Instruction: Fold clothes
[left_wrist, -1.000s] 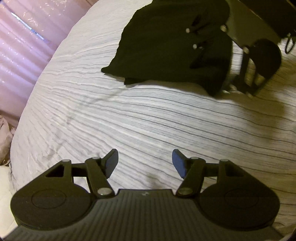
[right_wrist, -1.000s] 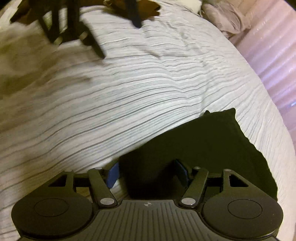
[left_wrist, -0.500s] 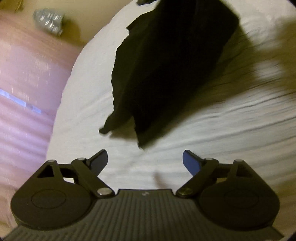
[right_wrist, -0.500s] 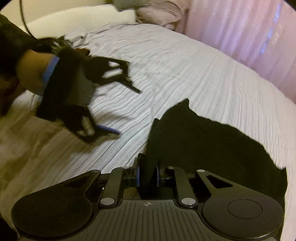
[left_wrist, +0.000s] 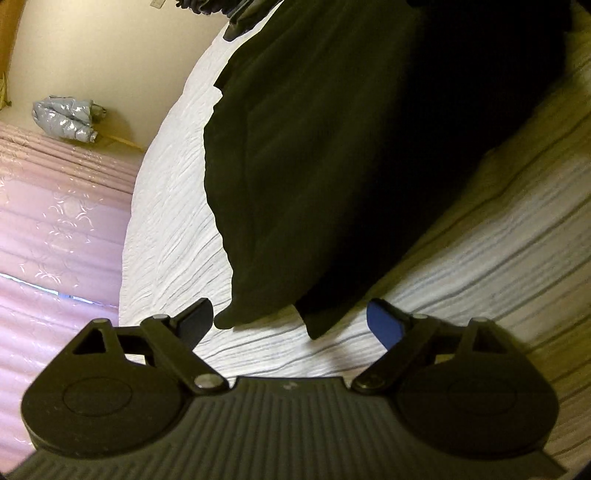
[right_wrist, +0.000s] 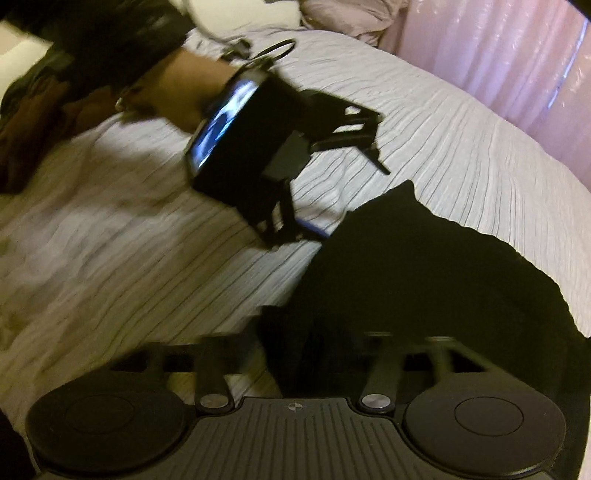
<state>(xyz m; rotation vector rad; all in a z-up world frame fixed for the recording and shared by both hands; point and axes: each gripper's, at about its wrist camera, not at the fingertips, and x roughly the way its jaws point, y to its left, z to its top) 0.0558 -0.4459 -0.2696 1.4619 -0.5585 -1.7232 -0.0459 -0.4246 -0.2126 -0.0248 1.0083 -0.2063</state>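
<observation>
A black garment (left_wrist: 332, 147) hangs stretched over the white striped bedspread (left_wrist: 173, 229), its lower corners just ahead of my left gripper (left_wrist: 291, 321). The left gripper is open and empty, its jaws wide apart either side of the garment's tips. In the right wrist view the same garment (right_wrist: 424, 277) spreads from my right gripper (right_wrist: 299, 347), which is shut on its edge; the fingertips are blurred and buried in the cloth. The left gripper (right_wrist: 332, 184) and the person's hand show there, above the garment's far corner.
A pink curtain (left_wrist: 48, 206) hangs beyond the bed's edge, also in the right wrist view (right_wrist: 517, 55). A silvery bundle (left_wrist: 62, 118) sits on a ledge by the wall. Pillows (right_wrist: 332, 14) and dark clothes (right_wrist: 33, 122) lie at the bed's far end.
My right gripper closed on the garment's edge and lifted it. My left gripper swung toward the garment's hanging lower corners and opened wider.
</observation>
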